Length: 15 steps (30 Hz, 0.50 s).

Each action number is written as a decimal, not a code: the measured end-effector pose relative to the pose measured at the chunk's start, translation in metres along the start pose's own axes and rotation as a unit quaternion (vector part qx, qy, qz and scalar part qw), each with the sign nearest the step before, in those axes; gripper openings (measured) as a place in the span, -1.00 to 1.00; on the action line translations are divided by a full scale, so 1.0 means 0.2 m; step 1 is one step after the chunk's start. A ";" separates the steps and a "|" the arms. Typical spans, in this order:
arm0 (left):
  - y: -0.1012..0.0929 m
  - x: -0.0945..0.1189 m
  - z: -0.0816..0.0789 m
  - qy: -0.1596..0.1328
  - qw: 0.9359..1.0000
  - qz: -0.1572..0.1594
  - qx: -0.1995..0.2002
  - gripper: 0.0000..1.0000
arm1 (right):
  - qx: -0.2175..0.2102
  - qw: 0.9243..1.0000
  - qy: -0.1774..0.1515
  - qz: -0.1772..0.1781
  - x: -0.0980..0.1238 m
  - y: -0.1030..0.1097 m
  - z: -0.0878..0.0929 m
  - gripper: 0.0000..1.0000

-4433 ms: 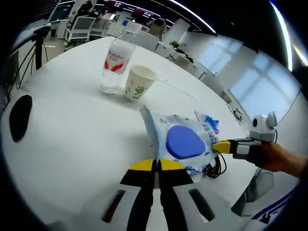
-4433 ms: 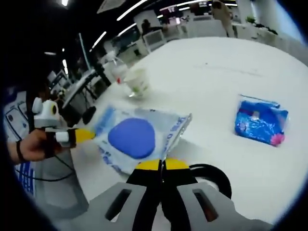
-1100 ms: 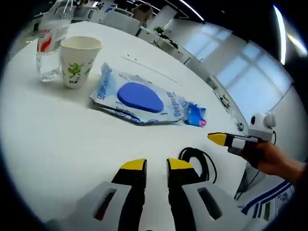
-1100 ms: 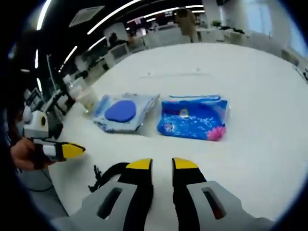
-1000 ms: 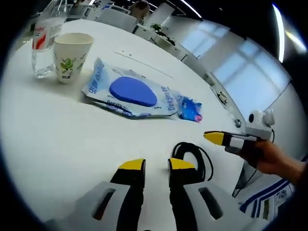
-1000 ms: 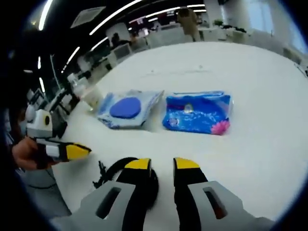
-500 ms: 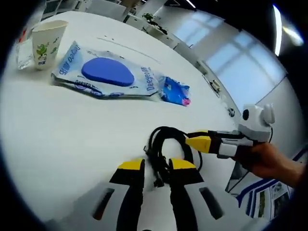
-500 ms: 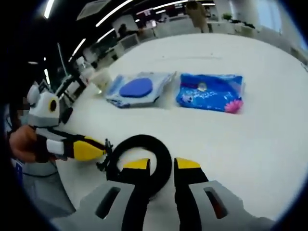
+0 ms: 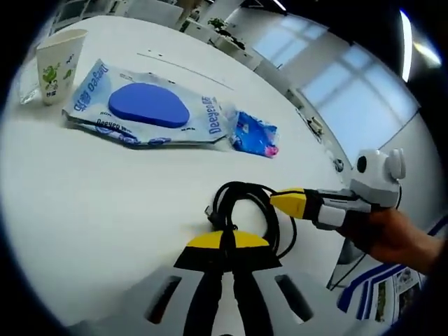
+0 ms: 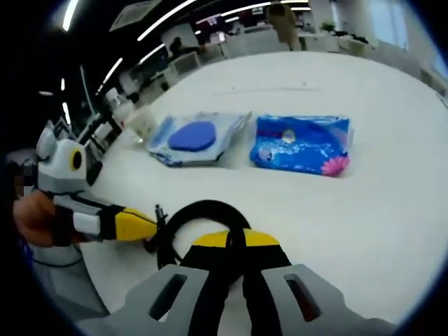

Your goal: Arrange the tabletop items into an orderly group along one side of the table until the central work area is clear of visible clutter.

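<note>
A coiled black cable point(image 9: 243, 188) lies on the white table point(image 9: 105, 189) near its edge. My left gripper point(image 9: 227, 240) is shut on the coil's near side. My right gripper point(image 9: 280, 201), held by a hand, comes in from the right with its yellow tip on the same coil. In the right gripper view the right gripper point(image 10: 236, 239) is shut on the cable point(image 10: 203, 206), and the left gripper point(image 10: 147, 227) pinches its left end. Farther off, a wipes pack with a blue lid point(image 9: 147, 105) lies beside a blue tissue pack point(image 9: 253, 133).
A paper cup point(image 9: 59, 52) stands past the wipes pack point(image 10: 196, 136), with a clear water bottle point(image 10: 119, 101) next to it. The blue tissue pack point(image 10: 301, 143) lies to the right of the wipes. Office desks and chairs lie beyond the table edge.
Both grippers were open half a second ago and have now shut on the cable. Before that, the wipes pack held by both grippers was set down beside the tissue pack.
</note>
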<state>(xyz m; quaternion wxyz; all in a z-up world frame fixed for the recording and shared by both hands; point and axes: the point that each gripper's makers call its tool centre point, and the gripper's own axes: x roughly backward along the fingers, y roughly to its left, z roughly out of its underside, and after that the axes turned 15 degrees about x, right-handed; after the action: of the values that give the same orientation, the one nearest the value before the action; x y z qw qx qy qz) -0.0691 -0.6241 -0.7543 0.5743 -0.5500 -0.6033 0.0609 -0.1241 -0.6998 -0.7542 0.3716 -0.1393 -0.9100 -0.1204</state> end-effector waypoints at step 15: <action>-0.01 -0.08 -0.11 -0.018 1.000 0.000 0.023 -1.00 | -0.004 1.000 -0.005 0.014 -0.07 -0.09 -0.10 -0.96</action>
<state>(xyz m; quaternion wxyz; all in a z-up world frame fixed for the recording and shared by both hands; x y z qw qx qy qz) -0.0587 -0.6484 -0.7551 0.5761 -0.5356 -0.6116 0.0847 -0.1081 -0.7262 -0.7512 0.3684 -0.1535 -0.9093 -0.1179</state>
